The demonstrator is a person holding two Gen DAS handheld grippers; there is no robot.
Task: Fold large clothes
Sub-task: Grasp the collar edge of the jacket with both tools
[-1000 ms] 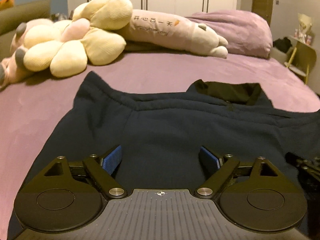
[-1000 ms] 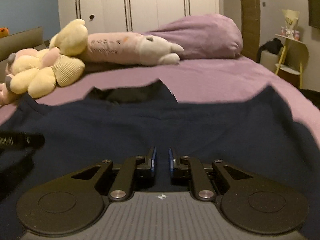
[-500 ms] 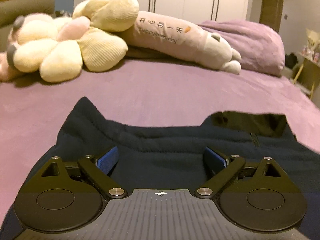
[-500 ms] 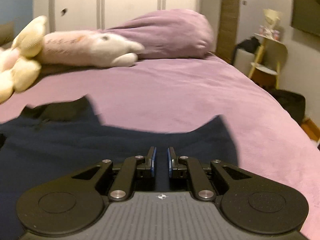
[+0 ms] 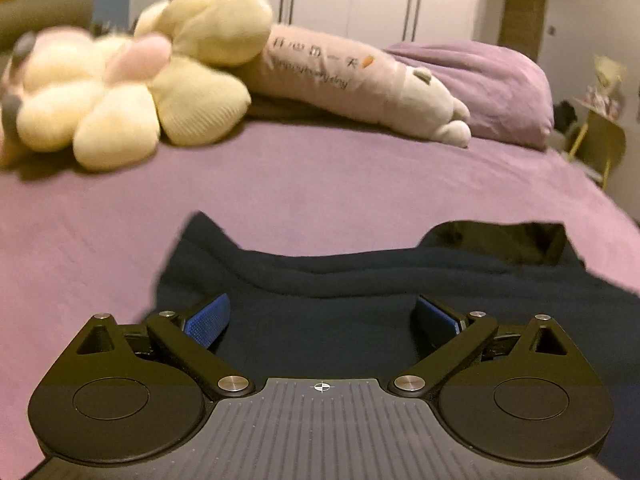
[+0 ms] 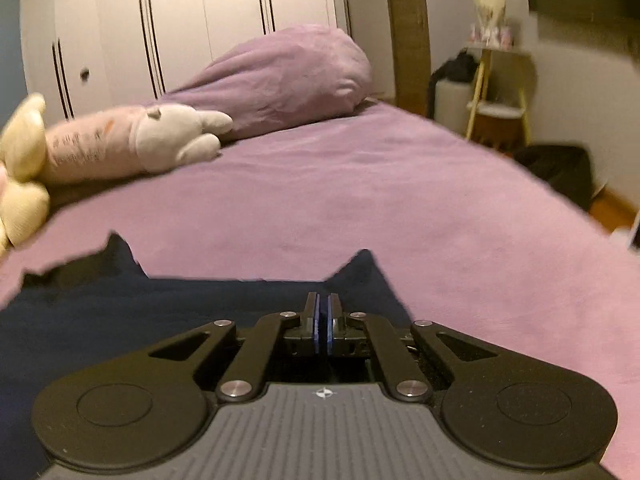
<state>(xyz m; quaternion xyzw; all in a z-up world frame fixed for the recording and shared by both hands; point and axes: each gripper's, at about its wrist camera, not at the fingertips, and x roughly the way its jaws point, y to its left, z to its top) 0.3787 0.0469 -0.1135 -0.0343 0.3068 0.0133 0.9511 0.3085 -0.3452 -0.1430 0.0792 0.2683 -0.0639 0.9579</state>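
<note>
place: home bedroom
bed: wide bed (image 5: 320,184) under a purple sheet fills both views; purple duvet (image 6: 288,76) heaped at the far end
soft toys: cream flower plush (image 5: 132,96) and long pink animal pillow (image 5: 360,80) lying on the bed
storage: white wardrobe doors (image 6: 180,20) with dark handles along the back wall
corner: small yellow-legged side table (image 6: 500,96) with a bouquet; wood floor at the bed's right edge

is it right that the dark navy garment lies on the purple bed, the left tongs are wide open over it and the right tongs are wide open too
Not quite. The right tongs are shut, their blue pads nearly together, as the right wrist view shows. The rest holds: the navy garment lies on the purple bed and the left tongs are wide open over it.
</note>
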